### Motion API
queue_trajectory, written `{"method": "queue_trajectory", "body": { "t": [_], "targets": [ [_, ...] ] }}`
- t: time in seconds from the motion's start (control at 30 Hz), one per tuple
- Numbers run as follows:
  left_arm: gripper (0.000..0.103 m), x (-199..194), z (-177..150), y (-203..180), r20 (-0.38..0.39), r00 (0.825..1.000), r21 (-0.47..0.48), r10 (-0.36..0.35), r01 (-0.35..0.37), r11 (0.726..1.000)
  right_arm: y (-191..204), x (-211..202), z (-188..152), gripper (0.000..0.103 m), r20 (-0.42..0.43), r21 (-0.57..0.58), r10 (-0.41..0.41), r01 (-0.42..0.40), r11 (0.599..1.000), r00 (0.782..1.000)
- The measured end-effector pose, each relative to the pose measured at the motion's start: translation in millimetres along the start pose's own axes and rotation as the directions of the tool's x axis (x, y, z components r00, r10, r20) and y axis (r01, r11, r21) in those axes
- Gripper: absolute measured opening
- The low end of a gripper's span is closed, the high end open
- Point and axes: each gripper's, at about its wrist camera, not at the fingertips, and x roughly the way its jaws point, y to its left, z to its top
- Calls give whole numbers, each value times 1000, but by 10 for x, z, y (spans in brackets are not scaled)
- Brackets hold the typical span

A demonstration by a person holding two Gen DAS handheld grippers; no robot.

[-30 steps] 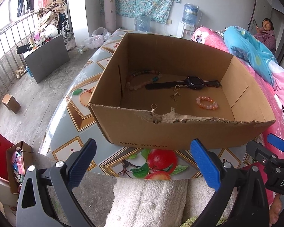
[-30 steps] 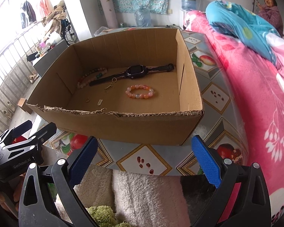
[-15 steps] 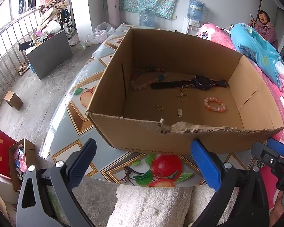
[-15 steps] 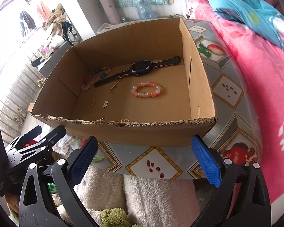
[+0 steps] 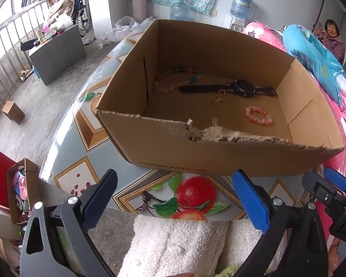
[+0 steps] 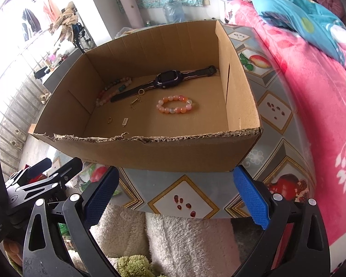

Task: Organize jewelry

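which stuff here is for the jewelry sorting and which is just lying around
For the job: brown cardboard box, black strap watch, pink-orange bead bracelet, long mixed-bead strand, thin gold chain, small gold ring.

Lying about: blue water jug, red paper bag, turquoise quilt.

Both wrist cameras sit low and near the torn front wall of the cardboard box (image 5: pixel 219 152), looking forward and down over it into the box interior; the left view stands off the box's front-left corner, facing right-forward; the right view (image 6: pixel 173 147) stands off the front-right corner, facing left-forward; both share the box floor, the worktop (image 5: pixel 80 161) and the far wall beyond the box.
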Motion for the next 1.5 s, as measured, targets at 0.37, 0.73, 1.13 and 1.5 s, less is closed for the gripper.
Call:
{"method": "queue_trajectory", "body": {
  "t": [0.37, 0.73, 1.13, 1.5],
  "targets": [
    [98, -29, -15, -36, -19, 1000, 13, -3, 3, 1000, 96, 57, 23, 95, -11, -40, -38, 38, 998, 999],
    [98, 17, 4, -92, -33, 999, 32, 16, -15, 999, 50, 109, -1, 95, -16, -33, -53, 52, 998, 998],
    [98, 87, 30, -151, -45, 999, 49, 28, -25, 998, 13, 125, 33, 95, -14, -16, -55, 55, 998, 998],
    [98, 79, 27, -148, -40, 999, 53, 30, -28, 998, 22, 124, 22, 95, -12, -19, -55, 54, 998, 998]
  ]
}}
